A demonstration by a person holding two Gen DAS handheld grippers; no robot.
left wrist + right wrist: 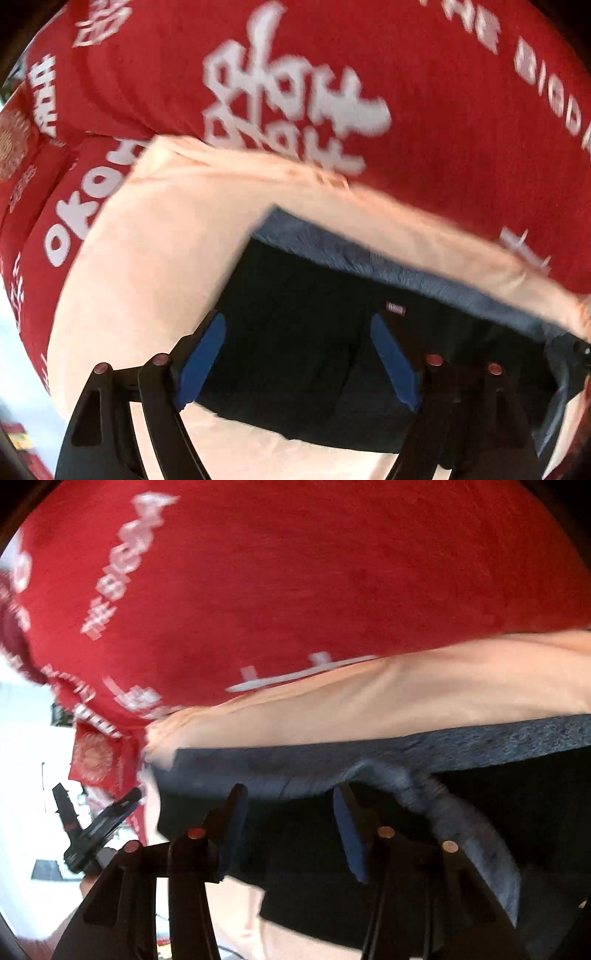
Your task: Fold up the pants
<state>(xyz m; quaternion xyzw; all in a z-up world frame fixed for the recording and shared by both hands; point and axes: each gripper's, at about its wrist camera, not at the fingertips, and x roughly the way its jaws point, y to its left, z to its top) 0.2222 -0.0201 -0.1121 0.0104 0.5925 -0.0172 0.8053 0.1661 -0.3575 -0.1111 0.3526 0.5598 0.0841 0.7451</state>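
The pants [295, 332] are black with a fleecy blue-grey inner side [369, 258], and they lie folded on a peach cloth [166, 240]. My left gripper [297, 321] points down over the black fabric. It is open, its blue pads [203, 358] stand wide apart, and nothing is pinched between them. In the right wrist view the pants [303, 849] show a blue-grey band [369, 749] with a rolled edge [461, 823] curling past the right finger. My right gripper [290, 794] is open just above the fabric, and its pads [351, 834] are not pressing on it.
A red blanket with white lettering [332, 92] lies under the peach cloth and fills the far side of both views [332, 572]. At the left edge of the right wrist view a black device [96, 827] sticks out over a bright floor [29, 775].
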